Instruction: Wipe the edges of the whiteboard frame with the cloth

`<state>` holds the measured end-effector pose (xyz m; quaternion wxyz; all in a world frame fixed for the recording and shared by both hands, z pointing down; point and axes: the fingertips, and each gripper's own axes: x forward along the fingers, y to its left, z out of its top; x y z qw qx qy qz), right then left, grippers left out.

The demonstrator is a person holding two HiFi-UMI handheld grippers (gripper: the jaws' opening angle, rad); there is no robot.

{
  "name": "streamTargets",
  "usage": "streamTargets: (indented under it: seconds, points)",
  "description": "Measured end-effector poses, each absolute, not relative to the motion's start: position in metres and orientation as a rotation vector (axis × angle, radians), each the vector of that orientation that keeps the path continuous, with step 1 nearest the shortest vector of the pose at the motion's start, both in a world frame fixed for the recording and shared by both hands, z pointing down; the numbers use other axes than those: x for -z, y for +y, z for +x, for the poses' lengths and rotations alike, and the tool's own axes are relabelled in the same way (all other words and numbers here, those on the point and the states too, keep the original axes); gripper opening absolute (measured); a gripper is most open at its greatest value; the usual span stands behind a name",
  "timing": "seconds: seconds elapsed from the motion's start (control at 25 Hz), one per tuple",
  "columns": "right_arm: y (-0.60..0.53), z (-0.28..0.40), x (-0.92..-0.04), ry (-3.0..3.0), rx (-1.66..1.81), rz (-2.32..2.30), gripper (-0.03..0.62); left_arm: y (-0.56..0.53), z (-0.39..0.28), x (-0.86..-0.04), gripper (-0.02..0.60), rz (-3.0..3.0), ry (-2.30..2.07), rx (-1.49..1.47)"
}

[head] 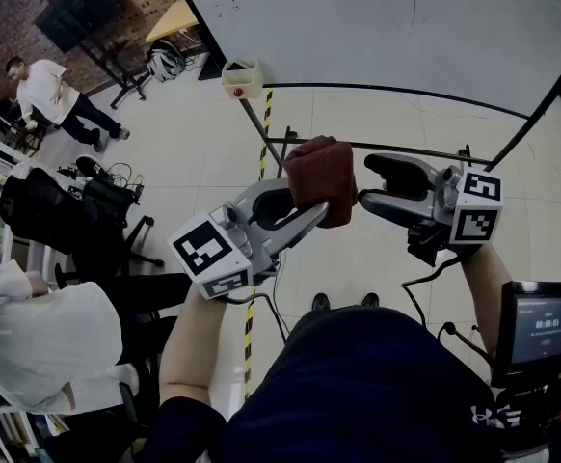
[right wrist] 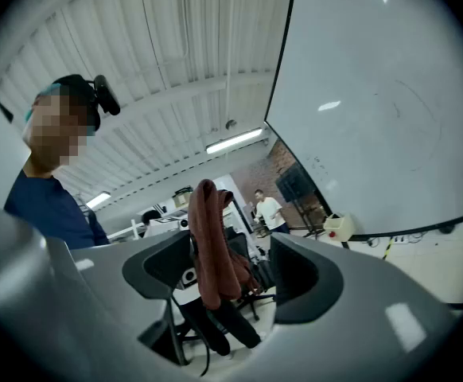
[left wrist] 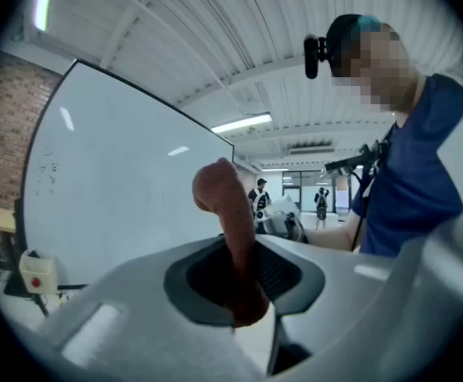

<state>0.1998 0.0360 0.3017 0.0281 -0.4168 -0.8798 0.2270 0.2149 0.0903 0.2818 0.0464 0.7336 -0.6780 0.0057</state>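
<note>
Closest under the head camera is the person's dark shirt (head: 358, 394), with both forearms reaching up-frame. At frame centre the left gripper (head: 305, 204) is clamped on the reddish-brown cloth (head: 321, 177). The cloth stands out of the jaws as a narrow bunch. In the left gripper view its long axis is upright and its top curls left toward the whiteboard (head: 406, 27). From the right, the right gripper (head: 365, 181) faces it with jaws spread wide, the cloth in the gap, unpressed. Cloth and board frame (head: 406, 90) are apart.
</note>
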Motion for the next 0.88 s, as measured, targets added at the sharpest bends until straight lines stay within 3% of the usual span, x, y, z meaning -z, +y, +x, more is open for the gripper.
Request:
streamTargets:
  seconds: [0.16, 0.4, 0.48, 0.6, 0.64, 0.88]
  points:
    - [0.049, 0.206, -0.293, -2.578, -0.680, -1.497, 0.382, 0.078, 0.231, -0.278, 0.072, 2.337, -1.966, 0.017]
    - [0.069, 0.213, -0.287, -2.426, -0.705, -1.685, 0.389, 0.076, 0.238, -0.277, 0.072, 2.376, -1.882, 0.060]
    - [0.067, 0.217, -0.286, -2.406, -0.691, -1.734, 0.322, 0.071, 0.238, -0.280, 0.071, 2.368, -1.871, 0.074]
    - [0.051, 0.219, -0.286, -2.400, -0.688, -1.759, 0.127, 0.058, 0.239, -0.283, 0.072, 2.341, -1.867, 0.127]
    - [0.050, 0.219, -0.287, -2.397, -0.685, -1.759, 0.094, 0.058, 0.238, -0.284, 0.071, 2.333, -1.864, 0.153]
    - [0.062, 0.202, -0.290, -2.395, -0.640, -1.748, 0.069, 0.070, 0.219, -0.288, 0.072, 2.325, -1.784, 0.327]
